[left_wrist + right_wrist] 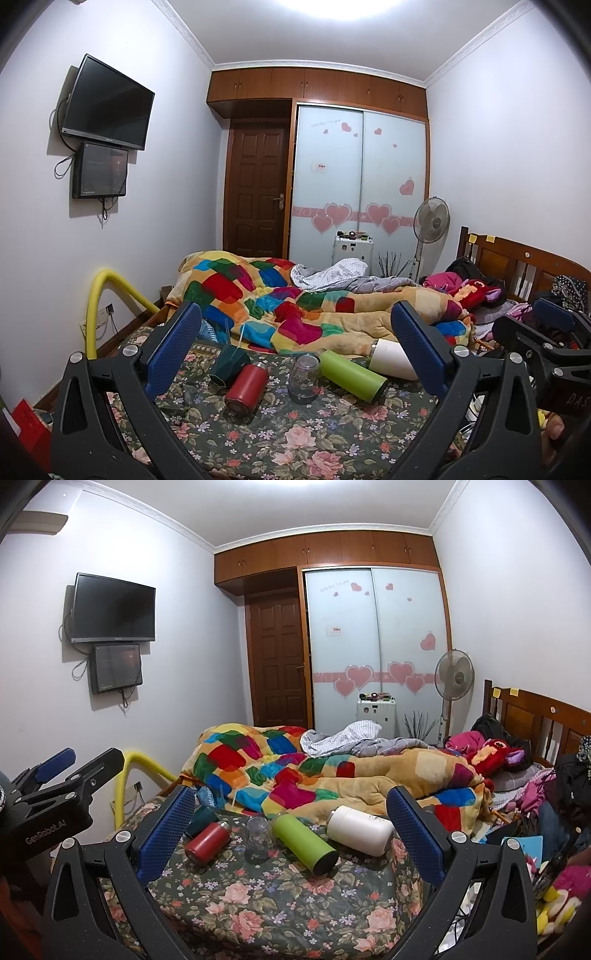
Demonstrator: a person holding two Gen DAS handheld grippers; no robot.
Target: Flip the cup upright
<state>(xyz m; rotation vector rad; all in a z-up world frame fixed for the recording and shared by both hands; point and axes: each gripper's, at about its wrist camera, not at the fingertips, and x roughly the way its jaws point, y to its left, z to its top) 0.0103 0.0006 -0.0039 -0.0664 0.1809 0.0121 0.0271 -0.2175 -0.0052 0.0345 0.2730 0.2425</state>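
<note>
Glass, by the look of it: the clear cup point(305, 376) stands mouth-down on the floral bedspread point(295, 435), between a red flask point(246, 386) on its left and a green bottle point(352, 374) on its right. Both hand-held grippers, left point(295, 350) and right point(291, 830), hang back with jaws spread wide, holding nothing. I'd guess it's light but slick and breakable, and the soft bed means wobble, so pinch mid-wall rather than near the rim.
</note>
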